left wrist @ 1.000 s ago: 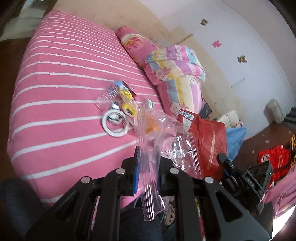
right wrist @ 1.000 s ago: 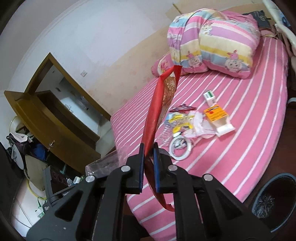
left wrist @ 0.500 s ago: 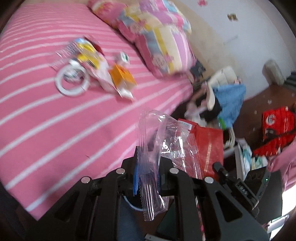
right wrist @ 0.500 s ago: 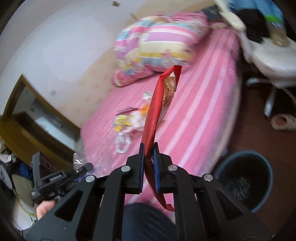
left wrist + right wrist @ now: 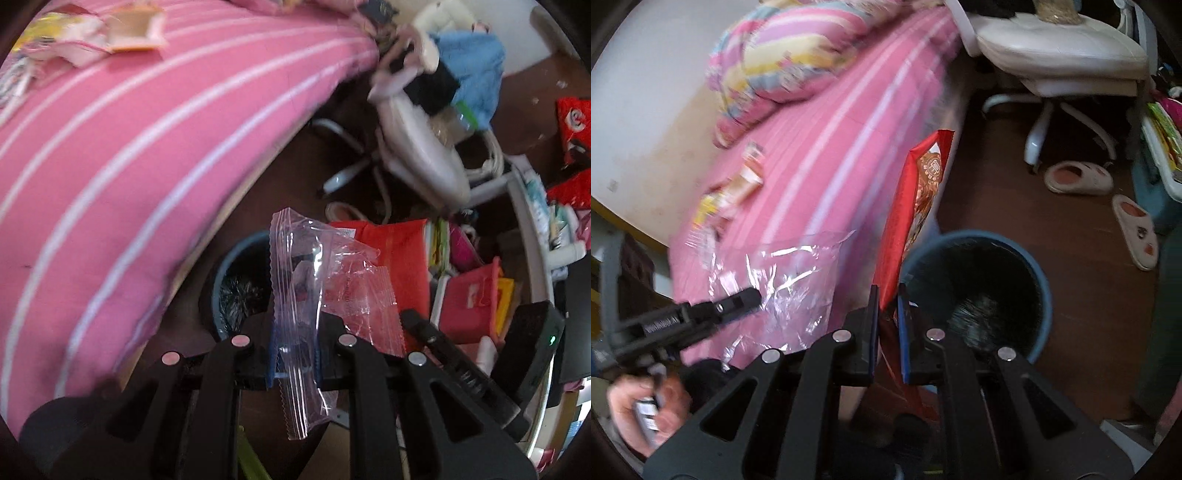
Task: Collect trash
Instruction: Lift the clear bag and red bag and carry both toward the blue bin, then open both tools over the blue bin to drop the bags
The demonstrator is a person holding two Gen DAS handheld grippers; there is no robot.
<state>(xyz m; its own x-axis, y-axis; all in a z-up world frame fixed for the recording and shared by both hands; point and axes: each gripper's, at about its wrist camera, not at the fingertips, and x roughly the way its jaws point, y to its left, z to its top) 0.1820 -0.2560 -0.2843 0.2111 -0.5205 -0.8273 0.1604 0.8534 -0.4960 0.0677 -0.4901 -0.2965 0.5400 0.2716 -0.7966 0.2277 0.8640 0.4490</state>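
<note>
- The left tongs (image 5: 295, 354) are clenched on a clear plastic zip bag (image 5: 295, 295), which stands up between the fingers and hangs out below them; a second crinkled clear wrapper (image 5: 360, 295) lies against its right side.
- The right tongs (image 5: 887, 325) are clamped on a red snack packet (image 5: 908, 221), held upright edge-on, its top reaching above the bin rim in that view.
- From the right wrist view, the left tongs (image 5: 738, 299) show at lower left with the clear bag (image 5: 786, 280) spread in front of the bed.
- A blue trash bin (image 5: 1043, 291) with a dark liner stands on the brown floor (image 5: 1071, 236) just beside the bed edge, directly beyond both tongs.
- The pink striped bed (image 5: 129, 147) carries more litter near its far side: a yellow wrapper (image 5: 709, 206) and an orange-and-white carton (image 5: 135, 31).
- A rolled patterned quilt (image 5: 783, 66) lies at the head of the bed.
- A white swivel chair (image 5: 1060, 48) and two slippers (image 5: 1078, 179) sit on the floor past the bin.
</note>
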